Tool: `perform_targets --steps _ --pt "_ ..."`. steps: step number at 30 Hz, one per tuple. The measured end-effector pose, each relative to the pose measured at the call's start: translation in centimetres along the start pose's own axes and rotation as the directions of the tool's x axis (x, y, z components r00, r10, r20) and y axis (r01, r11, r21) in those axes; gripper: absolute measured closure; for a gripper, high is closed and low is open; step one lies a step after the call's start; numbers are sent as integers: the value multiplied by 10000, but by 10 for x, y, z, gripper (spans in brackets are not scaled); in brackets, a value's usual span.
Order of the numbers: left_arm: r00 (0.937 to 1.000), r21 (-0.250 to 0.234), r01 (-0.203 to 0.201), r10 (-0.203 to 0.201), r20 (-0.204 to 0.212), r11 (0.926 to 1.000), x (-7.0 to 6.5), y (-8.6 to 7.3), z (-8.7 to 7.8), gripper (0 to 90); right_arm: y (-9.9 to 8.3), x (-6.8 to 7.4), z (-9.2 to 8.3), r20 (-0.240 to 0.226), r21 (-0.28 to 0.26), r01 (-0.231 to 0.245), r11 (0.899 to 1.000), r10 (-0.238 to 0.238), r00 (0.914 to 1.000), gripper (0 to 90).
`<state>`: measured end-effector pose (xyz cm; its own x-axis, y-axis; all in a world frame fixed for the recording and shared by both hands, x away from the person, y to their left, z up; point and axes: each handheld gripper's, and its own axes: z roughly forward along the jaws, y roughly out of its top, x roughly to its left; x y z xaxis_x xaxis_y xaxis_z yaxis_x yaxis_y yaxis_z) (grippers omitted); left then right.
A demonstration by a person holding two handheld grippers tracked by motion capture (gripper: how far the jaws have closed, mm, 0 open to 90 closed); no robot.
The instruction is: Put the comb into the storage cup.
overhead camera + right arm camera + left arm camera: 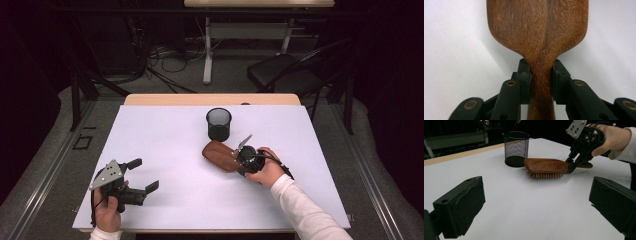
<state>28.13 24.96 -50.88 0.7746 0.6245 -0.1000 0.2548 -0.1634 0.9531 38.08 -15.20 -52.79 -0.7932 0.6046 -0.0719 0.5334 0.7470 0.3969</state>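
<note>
- The right claw (239, 156) was clamped on the handle of the wooden hairbrush (220, 155), which lay bristles down on the worktop (165, 135).
- Just beyond the brush head stood a black mesh cup (219, 124); nothing showed inside it.
- The left claw (146, 175) stood wide, holding nothing, well apart from both.

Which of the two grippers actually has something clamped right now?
The right gripper: its jaws pinch the narrow handle of the wooden hairbrush, beside the mesh cup. The left gripper hangs open over bare white table, nothing between its jaws.
</note>
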Motion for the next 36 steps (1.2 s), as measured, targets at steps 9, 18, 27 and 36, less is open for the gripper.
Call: perform_targets --steps 9,18,27,36 --pt "10000 17 -9 9 -21 10000 0 0 0 3 -3 5 -3 2 -626 -90 9980 91 10000 725" --pt "10000 2 8 -8 -4 10000 0 0 1 3 -4 11 -9 142 -1286 -50 9917 68 9999 725" --pt "10000 4 10 -10 3 10000 0 0 1 3 -3 19 -13 471 -1762 96 9843 -13 9989 725" --pt "10000 40 18 -18 9 10000 0 -1 1 3 -5 24 -17 779 -2227 115 9748 60 9969 725"
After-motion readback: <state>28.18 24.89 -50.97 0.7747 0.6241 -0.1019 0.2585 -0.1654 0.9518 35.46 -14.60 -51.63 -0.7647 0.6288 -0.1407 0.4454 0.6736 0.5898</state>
